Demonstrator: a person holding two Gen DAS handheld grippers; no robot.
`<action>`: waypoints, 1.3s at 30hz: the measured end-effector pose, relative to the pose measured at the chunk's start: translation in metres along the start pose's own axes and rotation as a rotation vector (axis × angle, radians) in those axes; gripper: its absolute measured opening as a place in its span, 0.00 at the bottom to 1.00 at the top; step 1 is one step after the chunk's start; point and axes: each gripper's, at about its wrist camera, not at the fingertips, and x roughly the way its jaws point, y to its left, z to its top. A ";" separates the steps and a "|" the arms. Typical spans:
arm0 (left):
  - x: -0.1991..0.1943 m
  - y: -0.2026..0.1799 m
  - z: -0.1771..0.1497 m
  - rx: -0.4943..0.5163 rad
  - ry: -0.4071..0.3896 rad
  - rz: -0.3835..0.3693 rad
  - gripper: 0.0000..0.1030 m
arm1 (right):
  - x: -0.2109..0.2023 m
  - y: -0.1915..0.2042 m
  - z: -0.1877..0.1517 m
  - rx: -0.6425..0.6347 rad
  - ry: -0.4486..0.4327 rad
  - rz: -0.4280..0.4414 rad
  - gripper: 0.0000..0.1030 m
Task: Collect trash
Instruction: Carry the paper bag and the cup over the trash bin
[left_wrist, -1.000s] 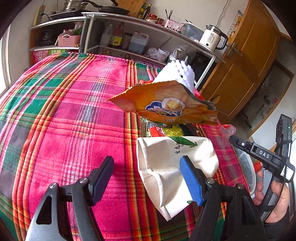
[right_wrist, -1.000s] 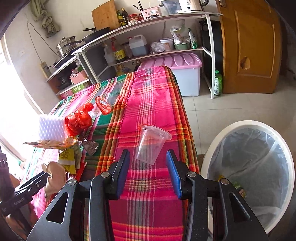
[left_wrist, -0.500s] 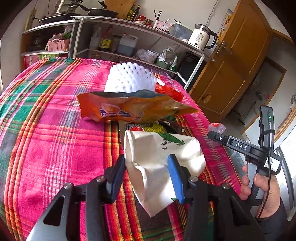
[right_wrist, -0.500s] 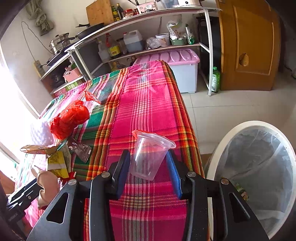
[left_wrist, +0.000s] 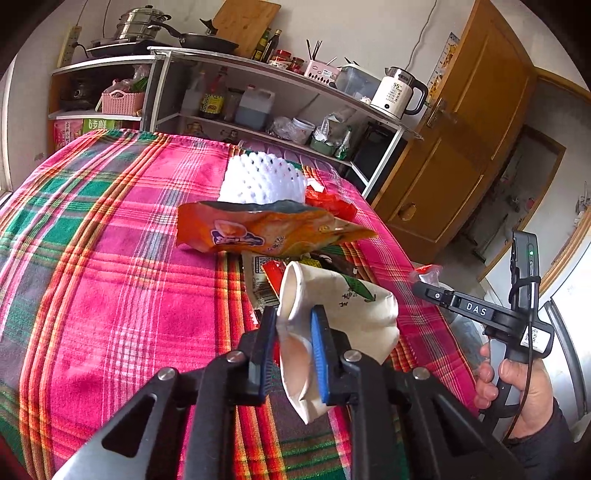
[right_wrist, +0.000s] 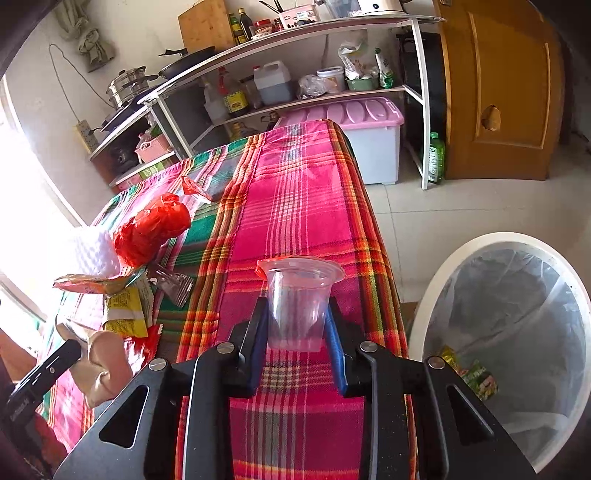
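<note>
Both tools have just been closing, each with a piece of trash between its jaws. The left tool (left_wrist: 293, 356) is now clamped on a crumpled white paper bag (left_wrist: 332, 325), squeezed flat between the pads at the near side of the counter (left_wrist: 110, 295). The right tool (right_wrist: 295, 332) has its pads against the sides of a clear plastic cup (right_wrist: 299, 302) with a torn red lid, standing upright near the counter's right edge. Judging by these views the job is in its early-to-middle part: the white bin (right_wrist: 436, 295) on the floor to the right, lined with a clear bag, already holds a few wrappers at the bottom, yet neither gripped item has reached it. Left on the counter, farther off, are an orange snack bag (left_wrist: 266, 232), a white foam fruit net (left_wrist: 262, 179), a red plastic bag (right_wrist: 151, 232), a yellow wrapper (right_wrist: 123, 310) and a small clear wrapper (right_wrist: 175, 286). So several more trips seem needed after these two pieces are dropped.
</note>
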 end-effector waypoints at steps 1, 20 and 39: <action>-0.002 -0.001 -0.001 0.004 -0.003 0.001 0.19 | -0.003 0.000 -0.002 -0.002 -0.002 0.003 0.29; -0.037 -0.041 -0.014 0.076 -0.049 0.023 0.15 | -0.067 -0.007 -0.041 -0.026 -0.051 0.056 0.29; -0.006 -0.125 -0.007 0.180 -0.030 -0.080 0.15 | -0.112 -0.060 -0.059 0.031 -0.114 0.019 0.29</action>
